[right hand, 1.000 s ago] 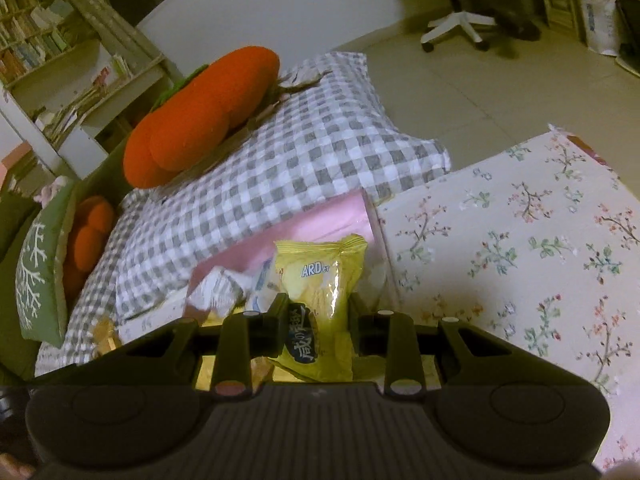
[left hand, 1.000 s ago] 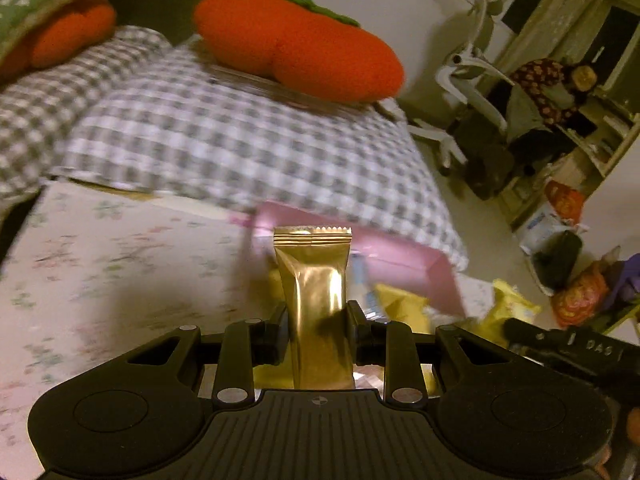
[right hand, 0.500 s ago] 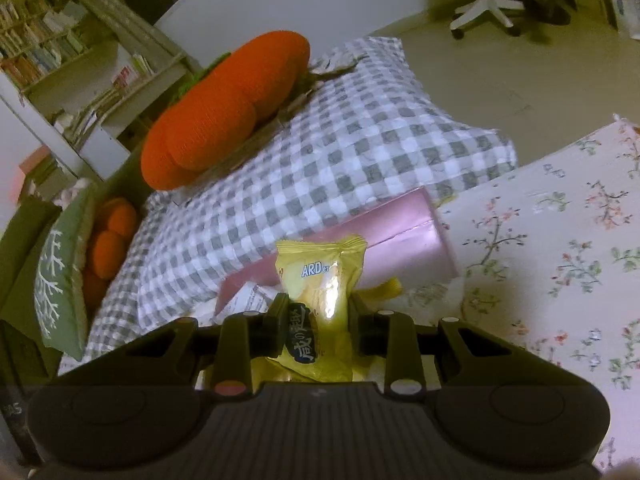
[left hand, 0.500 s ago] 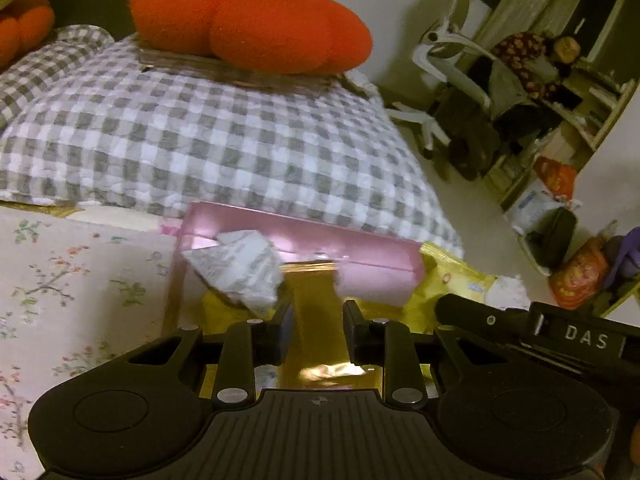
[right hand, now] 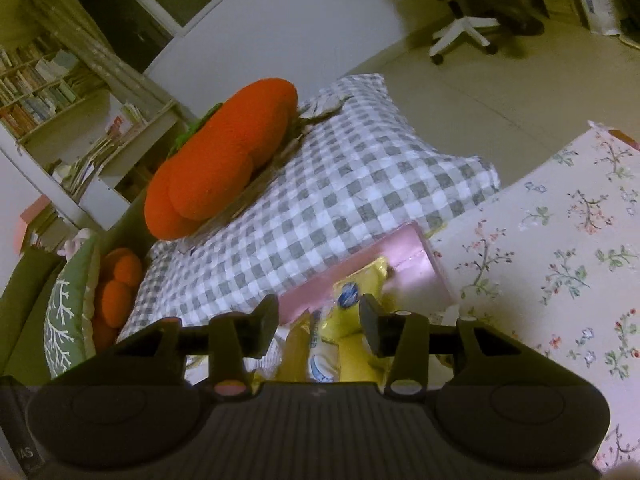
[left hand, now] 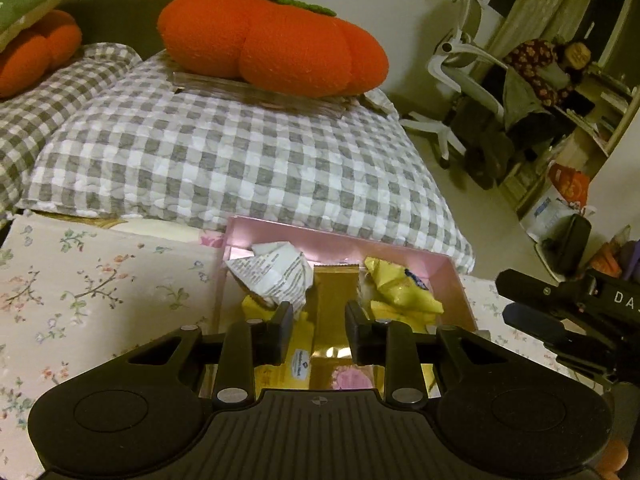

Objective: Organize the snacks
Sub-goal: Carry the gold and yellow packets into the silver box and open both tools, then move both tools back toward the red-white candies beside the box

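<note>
Both grippers are hovering over the pink box point(left hand: 448, 276), which is sitting on the floral cloth point(left hand: 100, 280) against the checked pillow point(left hand: 240, 160). The left gripper point(left hand: 318, 320) is holding its fingers slightly apart on either side of the gold packet point(left hand: 334, 304), which is lying flat in the box between a white wrapper point(left hand: 276, 276) at 11 o'clock and yellow snack bags point(left hand: 400, 292) at 1 o'clock. The right gripper point(right hand: 318, 316) is standing wide open above the yellow bag point(right hand: 352, 312) resting in the box.

I'd judge the risk to be in the withdrawal: the left fingertips are sitting close to the loose wrapper and could be dragging it or the gold packet out as they lift; the heaped bags might slide over the low wall.

A second ago each gripper was pinching its packet upright in the air; now both are releasing, the snacks lying in the box.
</note>
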### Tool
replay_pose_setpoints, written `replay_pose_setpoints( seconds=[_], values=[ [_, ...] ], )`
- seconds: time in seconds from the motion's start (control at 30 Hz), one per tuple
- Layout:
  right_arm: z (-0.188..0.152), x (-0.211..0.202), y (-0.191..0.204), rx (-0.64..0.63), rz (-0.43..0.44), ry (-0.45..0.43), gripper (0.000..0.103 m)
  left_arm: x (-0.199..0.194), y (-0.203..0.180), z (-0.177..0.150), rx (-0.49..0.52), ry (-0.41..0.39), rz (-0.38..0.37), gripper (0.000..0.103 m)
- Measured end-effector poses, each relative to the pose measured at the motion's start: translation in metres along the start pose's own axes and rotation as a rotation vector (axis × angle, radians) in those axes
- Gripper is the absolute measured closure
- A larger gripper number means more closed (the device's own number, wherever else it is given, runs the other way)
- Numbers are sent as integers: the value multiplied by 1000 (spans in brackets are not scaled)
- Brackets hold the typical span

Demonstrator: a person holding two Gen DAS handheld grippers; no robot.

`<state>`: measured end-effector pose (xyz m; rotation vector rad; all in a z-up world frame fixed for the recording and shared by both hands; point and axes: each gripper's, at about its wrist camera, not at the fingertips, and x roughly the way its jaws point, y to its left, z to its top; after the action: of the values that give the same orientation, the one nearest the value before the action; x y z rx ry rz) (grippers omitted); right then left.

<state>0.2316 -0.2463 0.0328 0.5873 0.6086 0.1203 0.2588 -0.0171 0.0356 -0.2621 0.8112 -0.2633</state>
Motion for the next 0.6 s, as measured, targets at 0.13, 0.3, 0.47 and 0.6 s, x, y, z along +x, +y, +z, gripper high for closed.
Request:
replay_pose_setpoints(
  seconds=[0.13, 0.3, 0.47, 0.6],
  values=[
    [1, -11, 4, -19, -6, -10, 56, -12, -2, -2, 7, 0, 11, 76],
    [-4, -13, 5, -53, -51, 24, 48, -23, 5, -9, -6, 21, 36, 76],
    [-14, -15, 7, -108, -119, 90, 42, -30, 22, -22, -2, 33, 98, 71],
    [-19, -23, 6, -100, -105, 142, 39, -41, 38, -31, -26, 45, 99, 70]
  ],
)
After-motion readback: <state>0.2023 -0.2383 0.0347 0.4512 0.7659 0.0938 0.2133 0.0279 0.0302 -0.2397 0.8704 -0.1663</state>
